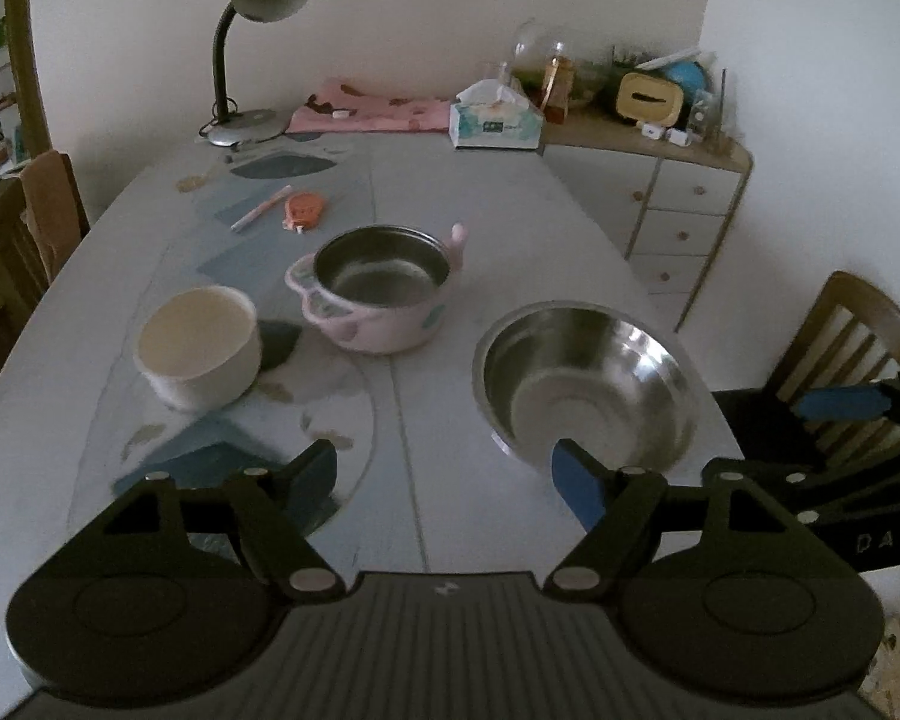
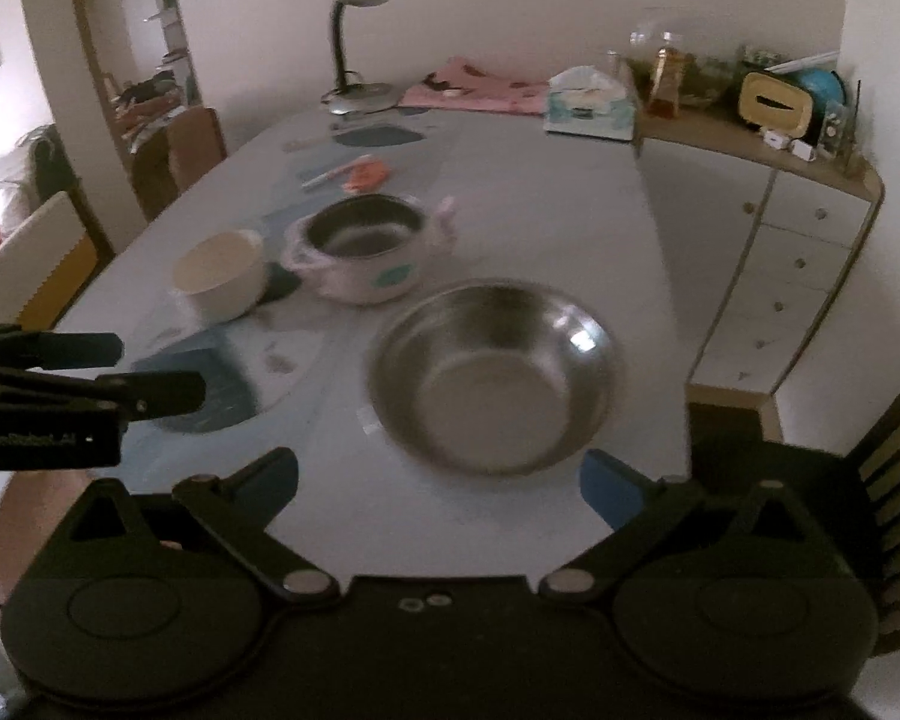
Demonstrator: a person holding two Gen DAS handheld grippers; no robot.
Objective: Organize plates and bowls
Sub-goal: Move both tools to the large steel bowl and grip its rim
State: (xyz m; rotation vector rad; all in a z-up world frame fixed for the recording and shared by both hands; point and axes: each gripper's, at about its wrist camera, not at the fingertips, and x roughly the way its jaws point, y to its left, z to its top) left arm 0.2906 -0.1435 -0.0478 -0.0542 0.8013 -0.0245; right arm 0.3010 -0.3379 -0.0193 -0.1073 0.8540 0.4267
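Steel, shiny and wide, the metal bowl (image 1: 588,381) sits upright on the table (image 1: 498,210), nothing inside it. Left of it and farther back stands the pink pot (image 1: 378,294), steel-lined and bare inside; left of that, the cream bowl (image 1: 201,348), also holding nothing. Left gripper (image 1: 450,480) and right gripper (image 2: 441,480) both hang spread wide, gripping nothing, just short of the metal bowl.

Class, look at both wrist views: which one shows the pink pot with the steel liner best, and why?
The left wrist view. There the pink pot is sharp and large, with its handles and steel inside clear. The right wrist view shows it smaller and motion-blurred, though whole.
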